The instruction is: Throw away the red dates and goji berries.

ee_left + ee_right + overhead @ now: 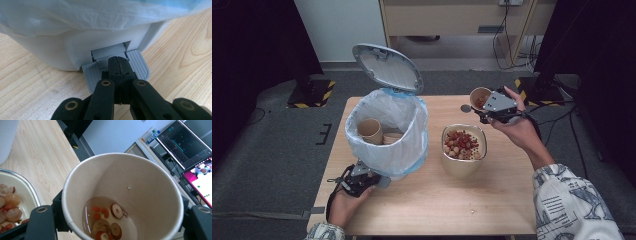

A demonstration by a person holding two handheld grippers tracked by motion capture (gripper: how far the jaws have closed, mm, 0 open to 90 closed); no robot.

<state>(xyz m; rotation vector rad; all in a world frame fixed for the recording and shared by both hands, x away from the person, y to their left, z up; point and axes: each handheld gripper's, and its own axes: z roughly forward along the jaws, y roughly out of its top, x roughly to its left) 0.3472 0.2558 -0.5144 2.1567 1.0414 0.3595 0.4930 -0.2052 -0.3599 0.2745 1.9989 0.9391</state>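
Observation:
A white pedal bin (387, 150) lined with a white bag stands on the wooden table, its grey lid (387, 67) raised. Two paper cups (370, 131) lie inside it. My left gripper (119, 61) is shut with nothing between its jaws, and its tips press on the bin's grey pedal (91, 72) at the front of the base. My right gripper (486, 106) is held above the table's far right and is shut on a paper cup (140, 177). That cup is tilted and holds a little liquid with red date slices and berries (110, 220).
A cream bowl (462, 167) full of dried fruit sits mid-table, right of the bin and below the held cup. A small crumb (471, 212) lies near the table's front edge. Dark stands and cables are on the floor beyond the table.

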